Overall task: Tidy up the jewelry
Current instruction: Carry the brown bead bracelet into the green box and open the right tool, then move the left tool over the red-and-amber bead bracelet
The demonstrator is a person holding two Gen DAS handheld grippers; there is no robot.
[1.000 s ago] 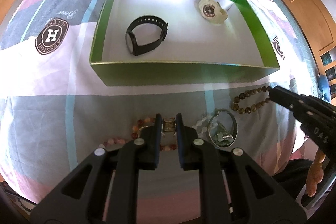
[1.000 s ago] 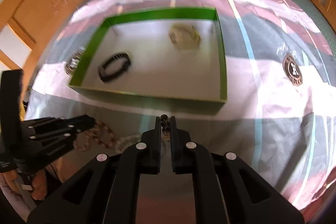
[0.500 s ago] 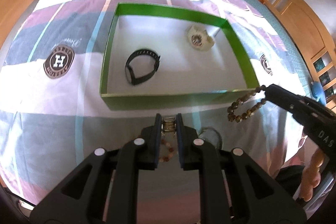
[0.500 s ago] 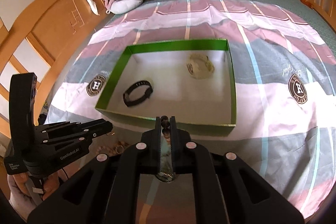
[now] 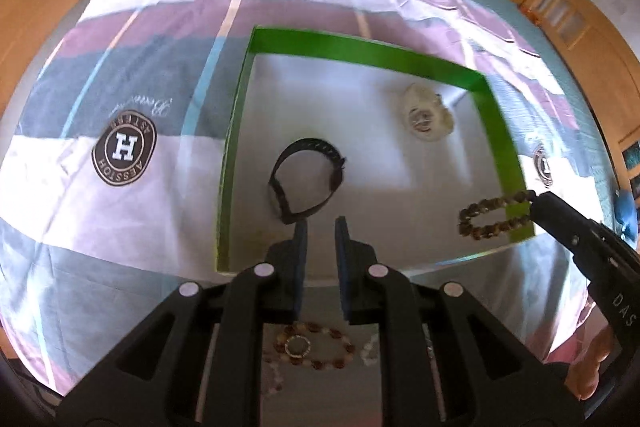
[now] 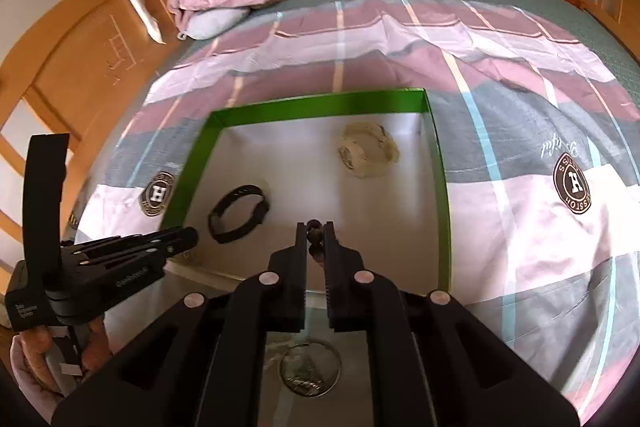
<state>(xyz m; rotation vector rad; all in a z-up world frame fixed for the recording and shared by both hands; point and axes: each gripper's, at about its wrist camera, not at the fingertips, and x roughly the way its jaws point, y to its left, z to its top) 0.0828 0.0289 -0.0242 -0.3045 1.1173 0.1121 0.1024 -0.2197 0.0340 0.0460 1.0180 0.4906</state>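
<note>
Left wrist view: the left hand-held gripper [image 5: 321, 225] hangs above the near wall of the shallow green cardboard box with a white floor [image 5: 362, 51], which lies on the striped pink, grey and white bedspread [image 5: 120, 99] of the bed. Its jaws stand a little apart with nothing seen between them. Past the fingertips, inside the box, a black strap watch [image 5: 306, 181] lies on its side; a cream-coloured watch [image 5: 426, 113] sits near the far right corner. Below the gripper's frame, on the bedspread outside the box, lies a bracelet of reddish and pale beads with a small metal ring [image 5: 314, 345]. At the right edge, the right hand-held gripper [image 5: 534, 201] dangles a loop of dark brown beads [image 5: 490, 215] over the box's near right corner.

Right wrist view: the right hand-held gripper [image 6: 316, 233] is clamped on the dark brown beads [image 6: 314, 227], a few of which show between its fingers, above the near part of the green box [image 6: 320, 105]. The black strap watch [image 6: 238, 213] and cream-coloured watch [image 6: 368, 155] rest on the white floor. The left hand-held gripper [image 6: 192, 239] reaches in from the left, a hand [image 6: 36, 351] holding it. A round silver bangle [image 6: 310, 369] lies on the bedspread under the frame.
</note>
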